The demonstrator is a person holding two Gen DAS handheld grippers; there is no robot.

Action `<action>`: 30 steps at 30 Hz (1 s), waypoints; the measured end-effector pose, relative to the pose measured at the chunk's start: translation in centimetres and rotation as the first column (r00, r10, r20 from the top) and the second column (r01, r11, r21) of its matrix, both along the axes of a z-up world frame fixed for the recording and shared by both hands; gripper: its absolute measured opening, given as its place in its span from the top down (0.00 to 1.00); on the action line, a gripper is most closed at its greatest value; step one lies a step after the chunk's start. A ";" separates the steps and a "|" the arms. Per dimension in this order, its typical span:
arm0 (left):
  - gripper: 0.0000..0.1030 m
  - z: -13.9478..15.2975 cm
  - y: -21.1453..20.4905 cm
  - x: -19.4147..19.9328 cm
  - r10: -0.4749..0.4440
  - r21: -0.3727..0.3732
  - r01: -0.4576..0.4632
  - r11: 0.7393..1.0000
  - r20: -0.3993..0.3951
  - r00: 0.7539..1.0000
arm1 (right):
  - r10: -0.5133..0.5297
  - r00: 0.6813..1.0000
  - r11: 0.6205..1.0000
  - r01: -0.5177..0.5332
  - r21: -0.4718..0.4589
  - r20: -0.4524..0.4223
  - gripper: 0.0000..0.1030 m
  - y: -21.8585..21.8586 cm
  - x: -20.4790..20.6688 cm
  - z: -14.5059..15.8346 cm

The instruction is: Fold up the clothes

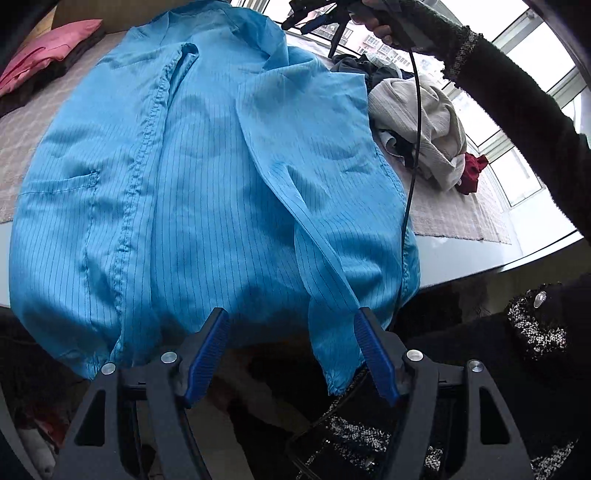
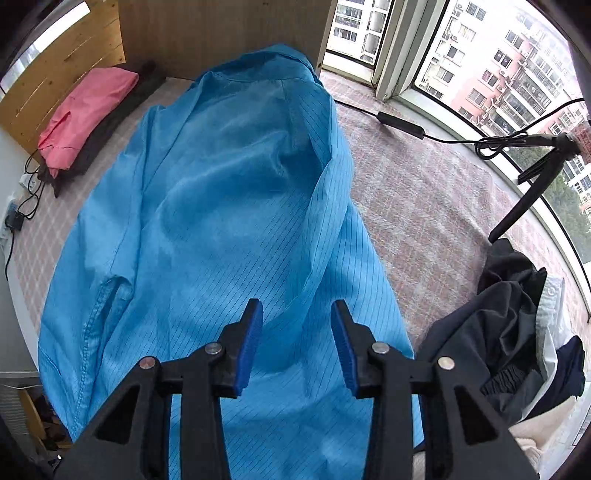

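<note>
Blue coat [image 1: 207, 177]: thin woven cloth, slight sheen, fine dark pinstripes, stitched seams. Mat [image 2: 424, 206] under it: rough, matt checked weave. Fingers [image 2: 251, 343]: matt black plastic, ribbed blue pads, bright metal pins. Back panel [image 2: 221, 33]: pale wood grain. Pink cloth [image 2: 88, 110]: soft, matt. Sleeve [image 1: 524, 110]: fuzzy black knit.
</note>
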State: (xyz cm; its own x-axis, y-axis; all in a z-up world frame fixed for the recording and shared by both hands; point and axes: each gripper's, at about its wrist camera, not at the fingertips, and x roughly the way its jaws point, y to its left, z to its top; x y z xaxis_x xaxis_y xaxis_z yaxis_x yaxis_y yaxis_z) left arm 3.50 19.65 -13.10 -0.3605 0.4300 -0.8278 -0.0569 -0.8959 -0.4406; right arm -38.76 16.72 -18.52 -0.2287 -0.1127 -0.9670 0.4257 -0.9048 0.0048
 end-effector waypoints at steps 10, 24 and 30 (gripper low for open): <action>0.25 -2.1 1.2 -1.6 0.099 -0.066 -0.095 0.993 0.074 0.992 | 0.076 0.997 0.994 -0.074 -0.083 0.024 0.96 0.0 -4.1 -1.8; 0.82 -3.3 -0.5 -1.8 0.144 -0.131 -0.130 0.983 0.106 0.984 | 0.141 0.989 0.946 -0.147 -0.288 -0.042 0.83 0.8 -6.0 3.9; 0.91 -3.3 -1.3 -2.0 0.118 -0.135 -0.103 0.985 0.111 0.987 | 0.193 0.974 0.969 -0.208 -0.136 -0.119 0.53 5.6 -2.7 4.2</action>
